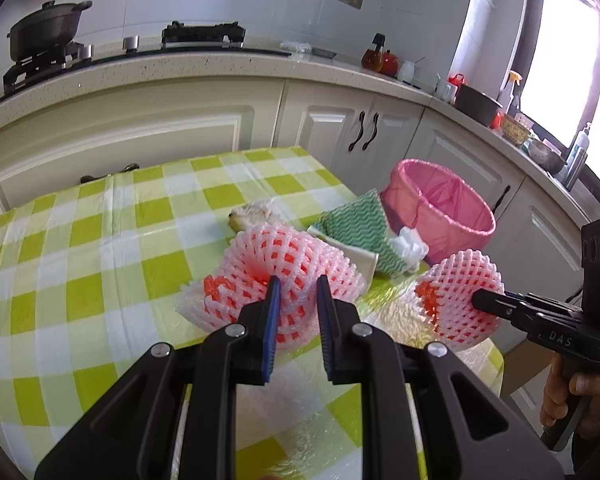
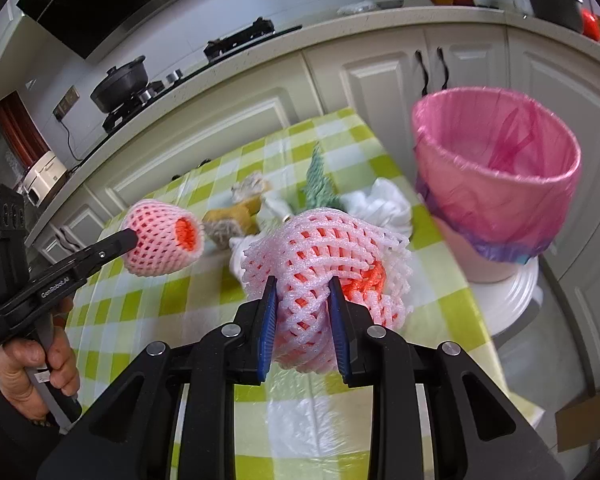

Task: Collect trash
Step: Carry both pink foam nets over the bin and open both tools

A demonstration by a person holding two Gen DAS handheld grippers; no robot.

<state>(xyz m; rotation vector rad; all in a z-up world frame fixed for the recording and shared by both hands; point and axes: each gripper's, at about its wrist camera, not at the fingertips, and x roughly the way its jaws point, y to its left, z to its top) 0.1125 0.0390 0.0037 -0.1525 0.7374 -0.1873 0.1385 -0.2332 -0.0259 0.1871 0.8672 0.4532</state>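
Observation:
My left gripper is shut on a pink foam fruit net and holds it above the green checked table. The same gripper and net show at the left of the right wrist view. My right gripper is shut on a second pink foam net; it also shows in the left wrist view, with that gripper at the right. A bin with a pink bag stands beyond the table's right edge, and shows in the left wrist view too.
On the table lie a green zigzag cloth, a crumpled white plastic piece, a brownish peel scrap and a white wad. Kitchen cabinets and a counter with a stove and pot run behind.

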